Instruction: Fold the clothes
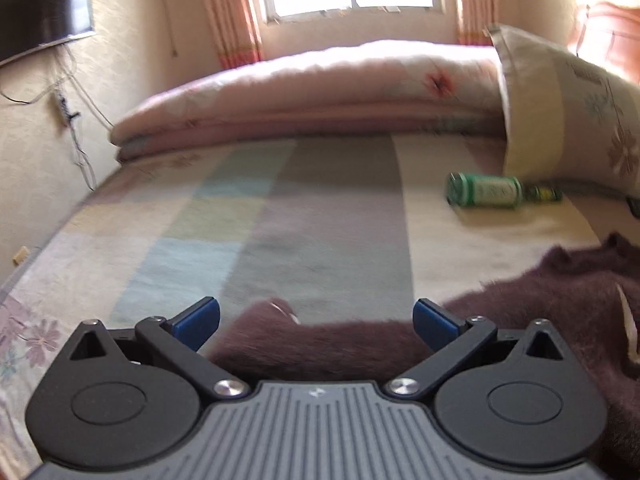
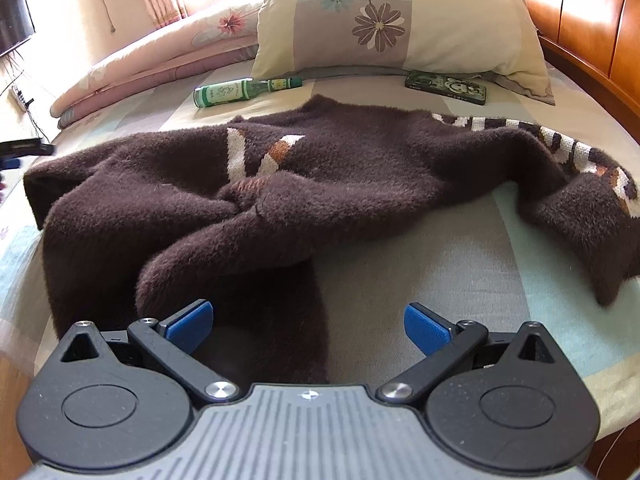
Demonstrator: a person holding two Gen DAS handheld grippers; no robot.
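Both tongs gape wide, holding nothing. Sweater point(image 2: 280, 184) lies crumpled just ahead of right tongs point(image 2: 308, 326), its edge between left tongs point(image 1: 316, 322). Bottle point(image 2: 240, 92) & pillow point(image 2: 400, 20) well beyond.

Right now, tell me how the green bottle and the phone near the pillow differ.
The green bottle is round and long, lying on its side; the phone is a flat slab lying on its back. The bottle lies left of the pillow, clear of it; the phone sits at the pillow's front edge. Both rest on the bed beyond the brown sweater, untouched.
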